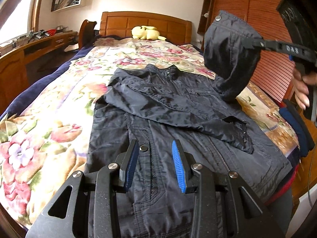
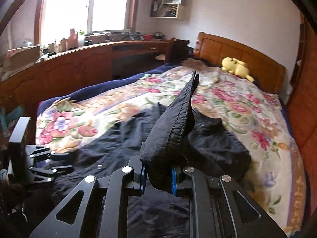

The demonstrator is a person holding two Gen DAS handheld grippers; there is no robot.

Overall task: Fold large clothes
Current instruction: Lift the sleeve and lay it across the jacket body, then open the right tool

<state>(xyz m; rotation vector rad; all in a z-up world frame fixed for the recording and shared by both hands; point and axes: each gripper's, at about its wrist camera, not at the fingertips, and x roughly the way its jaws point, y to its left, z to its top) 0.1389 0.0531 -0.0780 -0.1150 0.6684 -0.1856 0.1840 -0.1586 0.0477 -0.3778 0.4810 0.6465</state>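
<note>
Jacket (image 1: 178, 107) lies front-up on the flowered bedspread (image 1: 49, 130), one sleeve folded across; right gripper (image 2: 157, 175) clamps the other sleeve's cuff (image 1: 229, 45) aloft; left gripper (image 1: 154, 164) hovers apart above the near hem.

A lived-in bedroom at home. Ahead of the left claw, a wooden bed (image 1: 146, 22) under a floral quilt (image 1: 59, 103), a yellow plush toy (image 1: 147, 32) at the headboard. Off to its left, a cluttered desk (image 2: 83, 53), a bright window (image 2: 87, 6), wall shelves (image 2: 170, 4).
</note>
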